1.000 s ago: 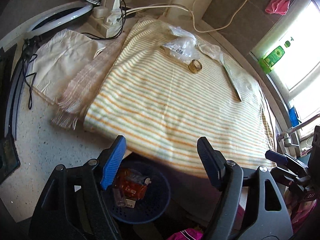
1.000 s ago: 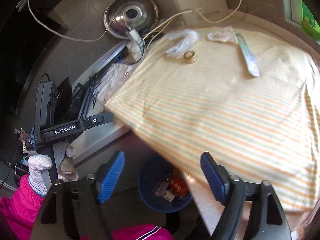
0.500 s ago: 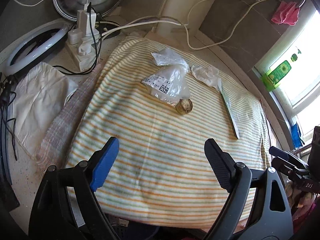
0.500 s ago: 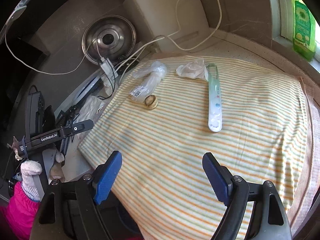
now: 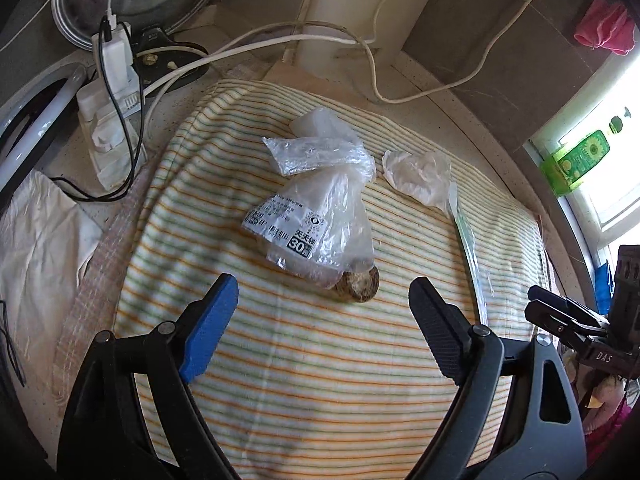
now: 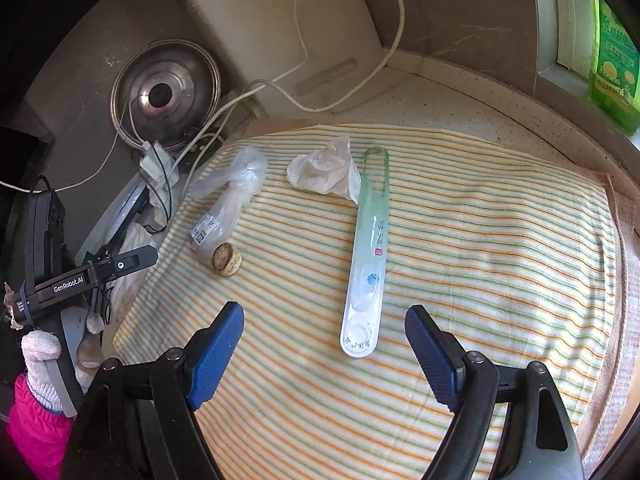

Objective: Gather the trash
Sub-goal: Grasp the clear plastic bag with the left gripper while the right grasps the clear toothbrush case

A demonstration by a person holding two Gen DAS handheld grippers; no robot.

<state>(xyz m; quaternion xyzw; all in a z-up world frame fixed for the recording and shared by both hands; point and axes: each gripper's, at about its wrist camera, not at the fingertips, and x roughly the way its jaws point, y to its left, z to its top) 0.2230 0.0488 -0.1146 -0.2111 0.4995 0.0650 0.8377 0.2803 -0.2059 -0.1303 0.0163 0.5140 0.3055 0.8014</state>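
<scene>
Trash on striped cloth, tongs approaching

Left tongs (image 5: 320, 332) wide, empty; bag (image 5: 320, 216) lay straight ahead, toward the bench's back edge. Right tongs (image 6: 324, 348) wide, empty; tube (image 6: 366, 260) just ahead, long axis pointing away.

I see grey wall (image 6: 460, 8) | speckled desk (image 6: 440, 108) under striped cloth (image 5: 320, 360) | bright window (image 5: 616, 184) at right | daylight

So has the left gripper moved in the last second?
Yes. The left gripper has come forward over the striped cloth, from the cloth's near edge above the blue bin toward the labelled plastic bag.
</scene>
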